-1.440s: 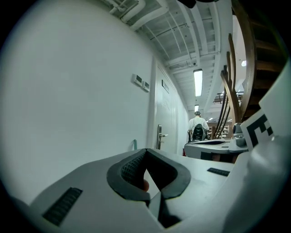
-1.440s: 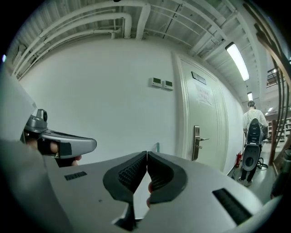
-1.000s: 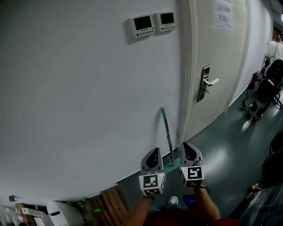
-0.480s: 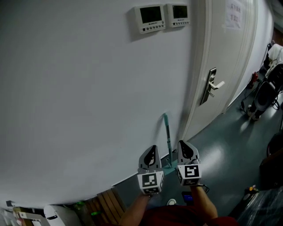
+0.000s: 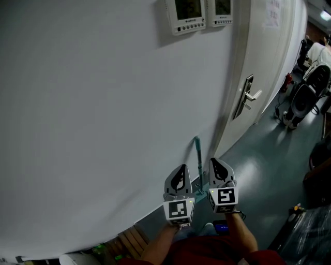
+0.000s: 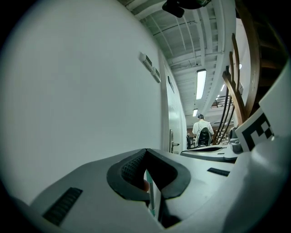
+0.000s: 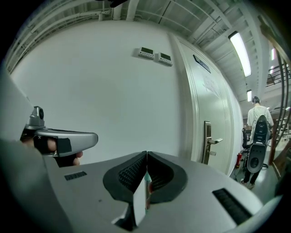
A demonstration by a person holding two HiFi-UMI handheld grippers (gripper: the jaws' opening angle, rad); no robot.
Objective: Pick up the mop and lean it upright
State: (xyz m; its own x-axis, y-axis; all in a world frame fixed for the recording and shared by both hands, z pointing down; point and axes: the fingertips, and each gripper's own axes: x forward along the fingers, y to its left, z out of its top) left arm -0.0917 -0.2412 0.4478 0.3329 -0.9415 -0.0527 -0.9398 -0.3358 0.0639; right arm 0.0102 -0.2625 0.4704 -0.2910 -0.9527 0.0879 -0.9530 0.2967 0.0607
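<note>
A teal mop handle [image 5: 198, 160] leans upright against the white wall [image 5: 103, 129], just left of the door frame, and its foot is hidden behind my grippers. In the head view my left gripper [image 5: 181, 167] sits just left of the handle and my right gripper [image 5: 213, 162] just right of it. Both point level at the wall, and neither touches the mop. In the left gripper view the left gripper [image 6: 145, 152] has its pads together at the tips. In the right gripper view the right gripper [image 7: 146, 154] is also shut and holds nothing.
A white door [image 5: 261, 57] with a metal lever handle [image 5: 247, 97] stands right of the mop. Two wall control panels [image 5: 199, 13] hang above. A person [image 7: 257, 123] with wheeled gear stands down the corridor at right. Wooden slats [image 5: 132, 240] lie at the lower left.
Both grippers have shifted together across the view, staying side by side at the mop handle. The wall panels have slid up and right in the head view. The mop still leans on the wall.
</note>
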